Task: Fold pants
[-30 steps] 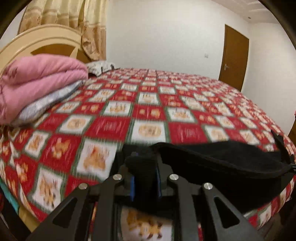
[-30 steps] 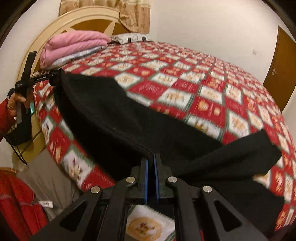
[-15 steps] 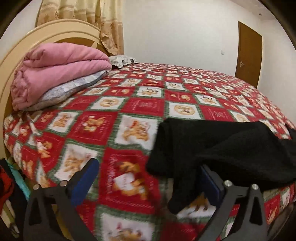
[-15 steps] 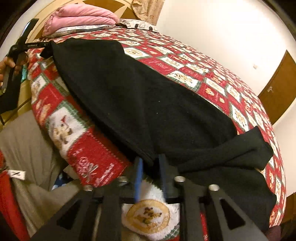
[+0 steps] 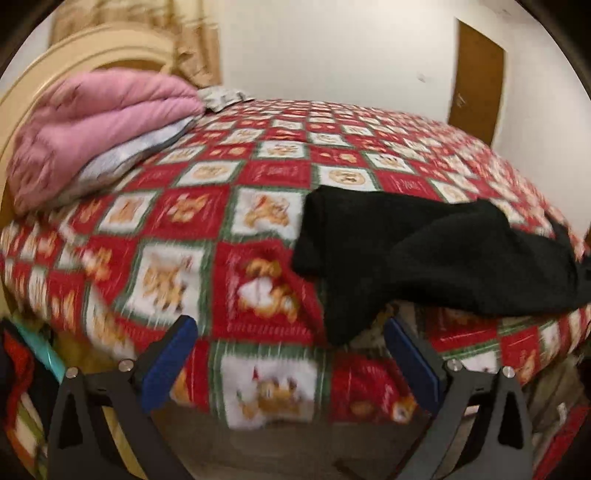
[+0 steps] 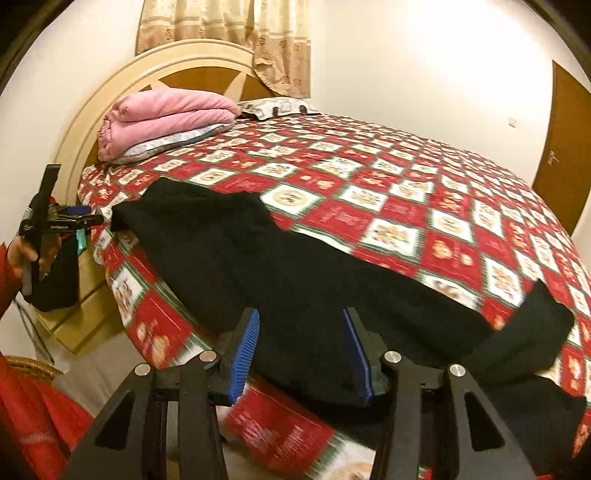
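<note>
The bed carries black pants and a pink quilt.

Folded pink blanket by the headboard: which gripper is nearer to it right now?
Left. The left gripper, jaws wide open, sits off the bed corner just below the folded pink blanket. The right gripper, jaws opening over the black pants, is farther down the bed edge.

Red checked bedspread, folded pink blanket by cream headboard, beige curtain, brown door
</note>
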{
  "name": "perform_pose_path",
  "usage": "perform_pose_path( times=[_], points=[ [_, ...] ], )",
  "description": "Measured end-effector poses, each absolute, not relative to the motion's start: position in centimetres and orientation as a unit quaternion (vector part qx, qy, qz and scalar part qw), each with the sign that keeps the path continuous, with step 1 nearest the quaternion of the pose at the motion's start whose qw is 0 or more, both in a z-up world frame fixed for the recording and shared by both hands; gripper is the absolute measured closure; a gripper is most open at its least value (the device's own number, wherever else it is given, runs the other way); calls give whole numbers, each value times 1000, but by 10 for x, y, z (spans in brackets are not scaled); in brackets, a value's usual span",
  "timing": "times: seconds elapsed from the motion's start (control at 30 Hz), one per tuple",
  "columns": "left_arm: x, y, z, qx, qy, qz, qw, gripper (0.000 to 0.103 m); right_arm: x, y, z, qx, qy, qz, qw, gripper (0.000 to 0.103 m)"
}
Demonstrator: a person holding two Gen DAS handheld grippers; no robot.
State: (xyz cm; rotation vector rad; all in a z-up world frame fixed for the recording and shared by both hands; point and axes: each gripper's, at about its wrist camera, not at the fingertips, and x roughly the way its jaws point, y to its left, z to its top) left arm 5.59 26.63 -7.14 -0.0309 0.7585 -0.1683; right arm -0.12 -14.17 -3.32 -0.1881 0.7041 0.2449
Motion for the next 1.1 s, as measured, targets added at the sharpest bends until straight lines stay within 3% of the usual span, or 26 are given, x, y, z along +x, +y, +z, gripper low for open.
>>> perform_pose_path(
  times=[0.17, 0.33, 0.43, 0.5, 0.83, 0.93, 0.97, 1.0, 1.1],
  points=[
    [43, 272, -67, -212, 382, -101, 894, 1, 8, -124, -38, -61, 339, 142, 928, 55],
    [58, 248, -74, -332, 379, -112, 856, 1, 2, -121, -38, -28, 328, 144, 933, 55],
    [67, 253, -92, -443, 378, -84, 809, 11, -3, -129, -42, -10, 335, 137, 932, 55],
    [66, 257, -107, -529, 376, -63, 758, 12, -6, -138, -46, -3, 342, 125, 931, 55],
    [101, 256, -118, -567, 382, -36, 729, 12, -6, -167, -53, 63, 351, 101, 929, 55],
    [107, 259, -118, -564, 379, -29, 733, 42, -9, -168, -51, 56, 347, 93, 932, 55],
    [107, 259, -112, -549, 375, -31, 746, 65, -9, -168, -51, 55, 347, 92, 932, 55],
    [103, 255, -109, -537, 367, -42, 758, 82, -8, -169, -52, 56, 349, 90, 931, 55],
    [101, 247, -77, -478, 340, -67, 807, 85, -3, -170, -55, 61, 357, 87, 928, 55]
  ],
)
